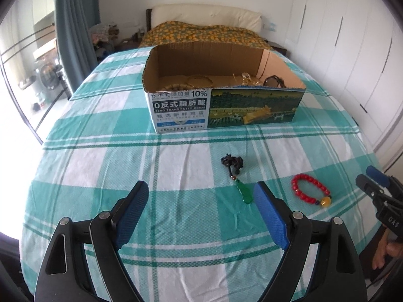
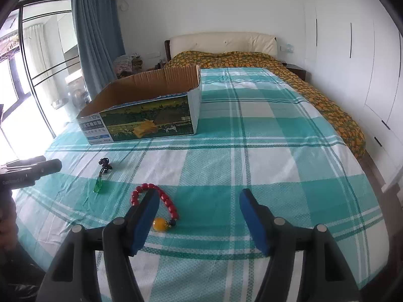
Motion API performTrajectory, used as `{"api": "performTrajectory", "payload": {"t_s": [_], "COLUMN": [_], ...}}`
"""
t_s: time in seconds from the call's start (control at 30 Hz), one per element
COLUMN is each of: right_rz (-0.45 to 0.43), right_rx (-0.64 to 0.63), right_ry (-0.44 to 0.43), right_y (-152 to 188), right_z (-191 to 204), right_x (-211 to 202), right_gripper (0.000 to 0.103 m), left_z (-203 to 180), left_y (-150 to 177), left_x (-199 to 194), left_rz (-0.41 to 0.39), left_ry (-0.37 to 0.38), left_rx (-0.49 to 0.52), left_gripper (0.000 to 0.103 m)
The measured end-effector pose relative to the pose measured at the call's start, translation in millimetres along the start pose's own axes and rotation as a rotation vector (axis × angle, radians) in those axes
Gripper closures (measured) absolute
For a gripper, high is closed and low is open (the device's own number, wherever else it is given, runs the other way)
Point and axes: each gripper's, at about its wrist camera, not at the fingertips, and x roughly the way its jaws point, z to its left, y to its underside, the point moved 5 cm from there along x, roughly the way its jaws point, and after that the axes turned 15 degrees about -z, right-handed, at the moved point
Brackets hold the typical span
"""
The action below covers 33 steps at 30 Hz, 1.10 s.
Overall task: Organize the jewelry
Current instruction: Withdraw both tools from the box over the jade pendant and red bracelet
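Note:
A green pendant on a knotted dark cord [image 1: 236, 176] lies on the checked bed sheet, just ahead of my open, empty left gripper [image 1: 201, 196]; it also shows in the right wrist view [image 2: 100, 176]. A red bead bracelet with a yellow bead [image 1: 311, 188] lies to its right. In the right wrist view the bracelet [image 2: 161, 203] lies partly behind the left finger of my open, empty right gripper [image 2: 199, 201]. An open cardboard box [image 1: 224, 108] stands farther back and holds bangles and several other pieces; the box also shows in the right wrist view [image 2: 146, 118].
The green and white checked sheet [image 1: 126, 166] covers the bed. An orange patterned blanket [image 2: 327, 105] lies at the back and right side. White wardrobes [image 2: 352, 50] stand to the right, a window and blue curtain [image 2: 95, 32] to the left.

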Motion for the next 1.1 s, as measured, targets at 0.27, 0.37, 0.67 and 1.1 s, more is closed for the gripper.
{"api": "performTrajectory", "payload": {"t_s": [0.27, 0.37, 0.67, 1.1], "right_rz": [0.005, 0.029, 0.031, 0.036], "right_rx": [0.011, 0.01, -0.015, 0.013], "right_ry": [0.028, 0.032, 0.033, 0.008], "right_y": [24, 38, 57, 61], "right_z": [-8, -8, -5, -2], "right_x": [-6, -7, -11, -10], "right_gripper": [0.036, 0.036, 0.036, 0.036], "left_z": [9, 15, 18, 17], "left_y": [21, 40, 70, 70], "left_x": [2, 8, 17, 21], "left_rz": [0.01, 0.032, 0.071, 0.094], "left_ry": [-0.004, 0.0, -0.03, -0.034], "left_rx": [-0.028, -0.043, 0.001, 0.012], "left_gripper": [0.016, 0.016, 0.015, 0.004]}}
